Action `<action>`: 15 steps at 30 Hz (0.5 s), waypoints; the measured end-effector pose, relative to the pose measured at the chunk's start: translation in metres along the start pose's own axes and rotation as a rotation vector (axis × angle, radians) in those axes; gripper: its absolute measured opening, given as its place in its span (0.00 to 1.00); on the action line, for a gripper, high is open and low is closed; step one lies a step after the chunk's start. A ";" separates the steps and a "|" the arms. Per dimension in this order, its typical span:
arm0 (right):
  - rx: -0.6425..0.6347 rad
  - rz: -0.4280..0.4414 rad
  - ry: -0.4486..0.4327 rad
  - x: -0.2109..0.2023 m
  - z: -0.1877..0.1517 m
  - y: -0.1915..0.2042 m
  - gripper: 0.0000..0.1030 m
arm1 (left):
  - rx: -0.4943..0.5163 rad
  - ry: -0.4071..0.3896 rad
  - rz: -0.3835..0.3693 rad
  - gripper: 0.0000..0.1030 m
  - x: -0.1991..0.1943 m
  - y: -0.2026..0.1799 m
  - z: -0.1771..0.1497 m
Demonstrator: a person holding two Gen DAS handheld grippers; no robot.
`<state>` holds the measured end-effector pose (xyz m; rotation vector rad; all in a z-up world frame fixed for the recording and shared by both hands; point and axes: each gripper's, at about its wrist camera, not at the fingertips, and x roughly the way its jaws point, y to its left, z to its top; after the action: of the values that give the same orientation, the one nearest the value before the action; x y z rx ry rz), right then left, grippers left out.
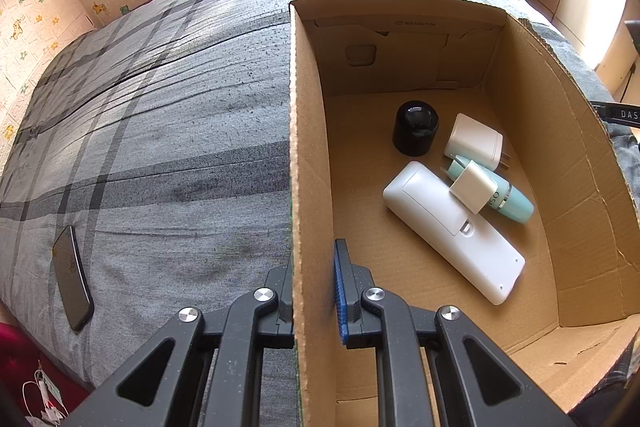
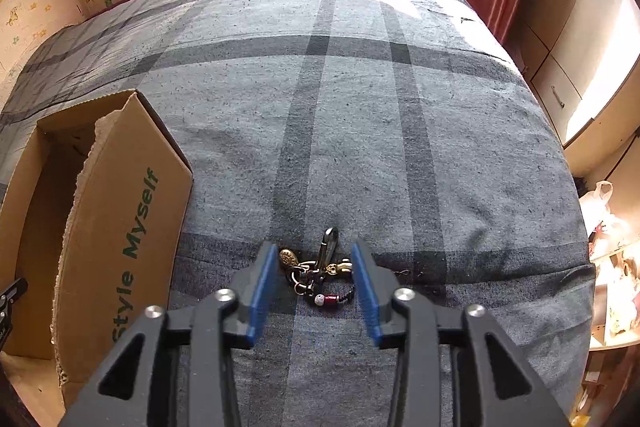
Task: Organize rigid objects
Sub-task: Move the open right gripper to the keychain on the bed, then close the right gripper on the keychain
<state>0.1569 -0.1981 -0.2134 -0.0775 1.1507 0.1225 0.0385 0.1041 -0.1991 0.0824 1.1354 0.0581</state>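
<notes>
Left wrist: cardboard box (image 1: 520, 187) holds black cap (image 1: 415, 127), two white chargers (image 1: 474, 141), white case (image 1: 452, 231), teal tube (image 1: 512, 197); left gripper (image 1: 316, 291) fingers clenched on box wall. Right gripper (image 2: 316, 287) fingers released around keychain (image 2: 320, 273) on bed (image 2: 360, 107).

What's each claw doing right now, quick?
Left gripper: shut on the box wall.
Right gripper: open, fingers either side of the keychain on the bed, not gripping.
</notes>
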 end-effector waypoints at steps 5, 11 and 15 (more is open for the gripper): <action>-0.024 -0.010 0.048 0.023 -0.005 0.002 0.67 | 0.000 0.001 0.000 0.14 0.000 0.000 0.000; -0.055 -0.006 0.087 0.051 -0.005 0.004 0.68 | -0.001 0.003 0.001 0.14 0.001 0.000 -0.001; -0.059 -0.028 0.094 0.065 -0.007 0.003 0.75 | -0.001 0.004 0.002 0.14 0.002 -0.001 -0.001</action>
<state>0.1765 -0.1926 -0.2756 -0.1533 1.2399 0.1290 0.0385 0.1038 -0.2013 0.0826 1.1388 0.0603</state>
